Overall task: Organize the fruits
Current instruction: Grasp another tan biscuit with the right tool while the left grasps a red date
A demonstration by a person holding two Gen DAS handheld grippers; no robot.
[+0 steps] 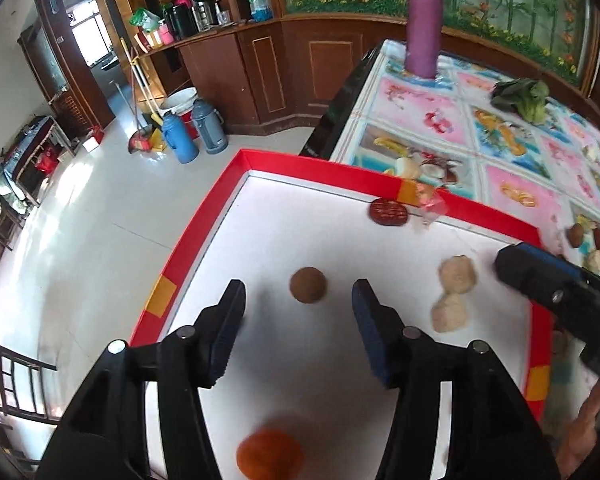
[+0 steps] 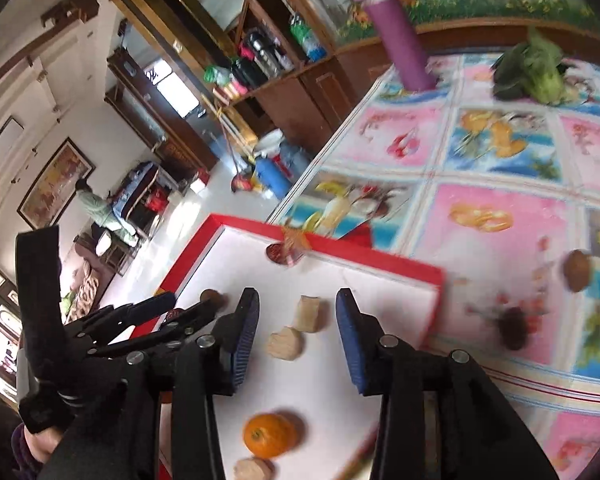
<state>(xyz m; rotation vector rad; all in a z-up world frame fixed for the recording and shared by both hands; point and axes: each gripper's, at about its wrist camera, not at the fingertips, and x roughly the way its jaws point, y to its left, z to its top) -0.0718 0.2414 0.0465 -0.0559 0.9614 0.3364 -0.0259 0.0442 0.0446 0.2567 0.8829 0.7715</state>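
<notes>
Both grippers hang open and empty over a shallow white tray with a red rim (image 1: 236, 184), which overhangs the left edge of the counter covered in a fruit-print cloth (image 1: 512, 148). The left gripper (image 1: 298, 298) frames a small round brown fruit (image 1: 308, 285) lying just beyond its fingertips. The right gripper (image 2: 298, 312) straddles two pale beige chunks (image 2: 296, 330) touching each other mid-tray. A round orange fruit (image 2: 270, 435) sits nearer, between the right gripper's arms, and a dark red disc (image 1: 389, 211) lies by the tray's far rim.
</notes>
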